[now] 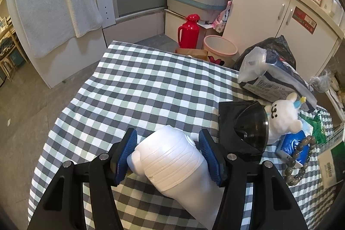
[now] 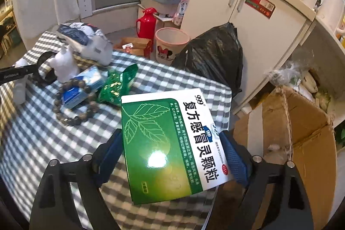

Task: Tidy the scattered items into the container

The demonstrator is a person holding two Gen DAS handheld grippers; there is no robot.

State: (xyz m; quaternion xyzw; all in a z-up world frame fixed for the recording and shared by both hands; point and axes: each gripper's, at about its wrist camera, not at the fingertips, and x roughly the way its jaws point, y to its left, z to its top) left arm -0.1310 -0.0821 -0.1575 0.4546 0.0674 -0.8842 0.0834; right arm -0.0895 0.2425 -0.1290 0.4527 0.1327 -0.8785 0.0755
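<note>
The left gripper is clamped across the ribbed body of a white plastic bottle, its blue pads pressing either side so the bottle lies slanted between them above the checked cloth of the counter. The right gripper is closed on a green medicine box, pinched by its two long edges with the printed face up, near the counter's right edge. Both look lifted for carrying. Which container is meant I cannot tell; an open cardboard box sits on the floor to the right. Still scattered on the cloth are a white plush toy, a bead bracelet, a blue packet and a green pouch. Beyond stand a pale cabinet, a red flask and a bin.
</note>
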